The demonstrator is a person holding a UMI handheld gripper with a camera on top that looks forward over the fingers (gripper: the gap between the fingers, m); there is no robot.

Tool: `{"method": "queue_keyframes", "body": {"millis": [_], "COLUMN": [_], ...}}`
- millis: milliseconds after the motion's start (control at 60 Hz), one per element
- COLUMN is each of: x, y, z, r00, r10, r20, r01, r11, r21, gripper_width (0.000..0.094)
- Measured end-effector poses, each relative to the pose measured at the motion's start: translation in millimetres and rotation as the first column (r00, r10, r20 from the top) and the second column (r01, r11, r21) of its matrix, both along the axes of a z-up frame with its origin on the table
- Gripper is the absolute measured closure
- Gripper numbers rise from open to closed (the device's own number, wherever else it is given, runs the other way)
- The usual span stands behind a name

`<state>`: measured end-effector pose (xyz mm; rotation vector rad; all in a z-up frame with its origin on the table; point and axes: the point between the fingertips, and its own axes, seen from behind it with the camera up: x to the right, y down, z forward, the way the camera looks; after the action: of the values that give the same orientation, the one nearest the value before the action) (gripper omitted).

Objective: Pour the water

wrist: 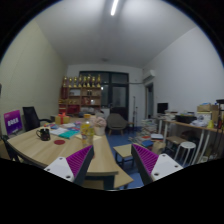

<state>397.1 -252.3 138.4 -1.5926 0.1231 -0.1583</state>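
Gripper (108,160): I am holding it up above the near end of the table, its two fingers spread wide and clasping nothing.
Pads: two magenta ones, one on each finger (80,161), facing each other across the gap.
Table (40,148): long, light wood, its long axis running from my fingers away toward the far left.
Black mug (44,133): one, standing upright near the table's left edge, well beyond my fingers.
Yellow object (87,128): standing at the table's far right corner; too small for me to say what it is.
Purple sign (13,121): one, at the table's far left; its writing is too small to read.
Shelves (82,91): against the back wall.
Stool (185,150): one white one, off to the right.
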Motion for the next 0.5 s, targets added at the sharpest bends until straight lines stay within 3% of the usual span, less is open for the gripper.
{"method": "queue_keyframes", "body": {"millis": [67,217,500], "x": [-29,-65,-77], "y": [36,116,239], "z": [-7,-20,-61], "r00": [0.999,0.995,1.000], "r10": [0.053,0.091,-0.006], "r20": [-0.006,0.027,-0.028], "r01": [-0.053,-0.091,0.004], "r11": [0.999,0.996,0.998], "r21": [0.001,-0.002,-0.070], "gripper_width": [0.0108,0.0111,0.0110]}}
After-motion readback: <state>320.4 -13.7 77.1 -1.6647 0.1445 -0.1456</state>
